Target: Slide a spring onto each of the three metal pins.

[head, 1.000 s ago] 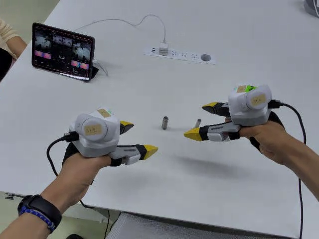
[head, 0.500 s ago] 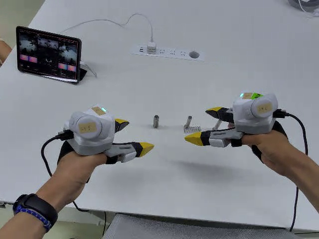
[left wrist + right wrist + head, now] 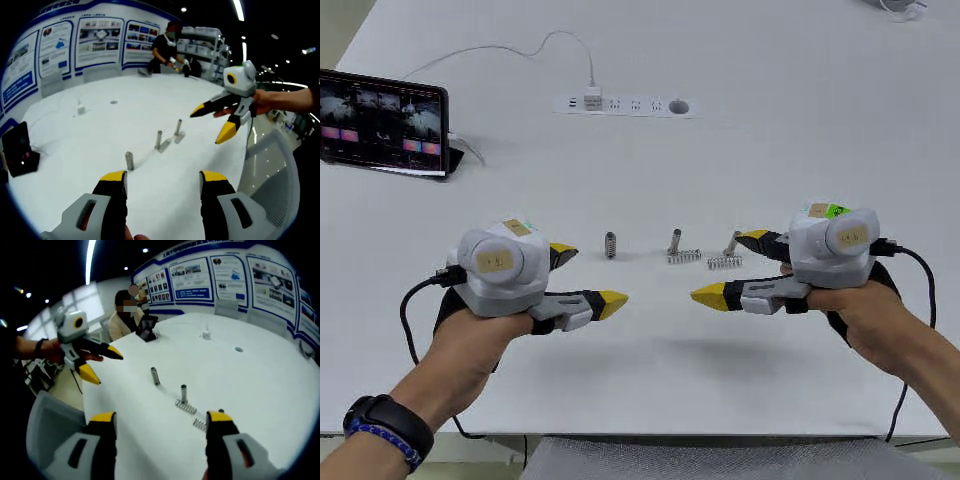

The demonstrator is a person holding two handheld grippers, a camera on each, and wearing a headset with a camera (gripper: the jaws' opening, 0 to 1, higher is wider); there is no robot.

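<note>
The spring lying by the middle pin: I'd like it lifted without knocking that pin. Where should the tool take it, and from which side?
The spring lies flat on the table, one end close to the middle pin. So probably take it across its coils, toward the free end, the right tool coming down from above, one jaw on each long side.

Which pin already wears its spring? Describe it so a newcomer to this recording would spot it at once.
On the white table, three metal pins stand in a row. Take the end pin nearest the left gripper. It alone looks ribbed with coils along its shaft, while the middle pin and the far pin are bare, each with a loose spring lying at its foot.
</note>
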